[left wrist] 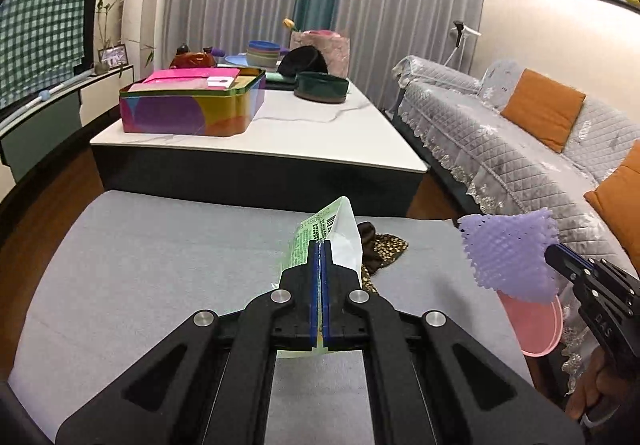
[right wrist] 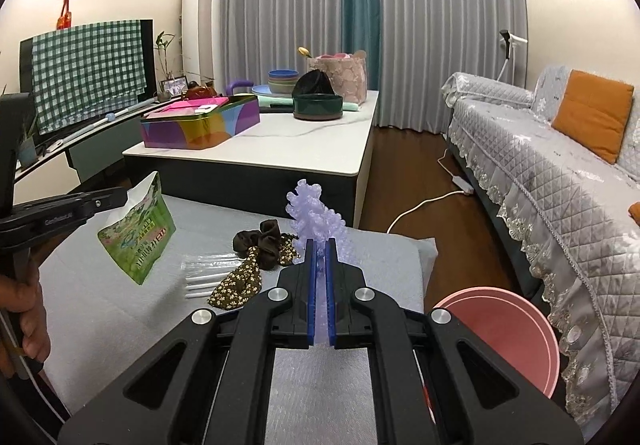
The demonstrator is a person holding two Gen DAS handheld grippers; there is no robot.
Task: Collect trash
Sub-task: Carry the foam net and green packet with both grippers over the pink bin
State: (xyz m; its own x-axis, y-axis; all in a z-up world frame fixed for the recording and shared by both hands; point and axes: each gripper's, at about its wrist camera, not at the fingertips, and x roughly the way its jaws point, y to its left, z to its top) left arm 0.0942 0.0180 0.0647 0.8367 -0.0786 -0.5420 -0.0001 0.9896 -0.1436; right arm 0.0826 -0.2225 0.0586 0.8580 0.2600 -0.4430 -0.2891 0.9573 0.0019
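My left gripper [left wrist: 320, 245] is shut on a green and white printed packet [left wrist: 320, 229], which hangs off the grey mat; in the right wrist view the same packet [right wrist: 138, 233] dangles from the left gripper [right wrist: 120, 199] at the left. My right gripper [right wrist: 320, 243] is shut on a lilac foam net [right wrist: 316, 215], lifted above the mat; the left wrist view shows that net [left wrist: 510, 251] at the right. A pink bin [right wrist: 504, 333] stands on the floor, lower right. On the mat lie a clear wrapper with white sticks [right wrist: 206, 271] and a brown floral cloth [right wrist: 260, 253].
A grey mat [right wrist: 120, 325] covers the low near surface. Behind it stands a white marble-topped table [left wrist: 312, 125] with a colourful tin [left wrist: 192, 105], bowls and a dark hat. A quilted grey sofa [right wrist: 560, 173] with orange cushions runs along the right. A white cable [right wrist: 424, 205] crosses the floor.
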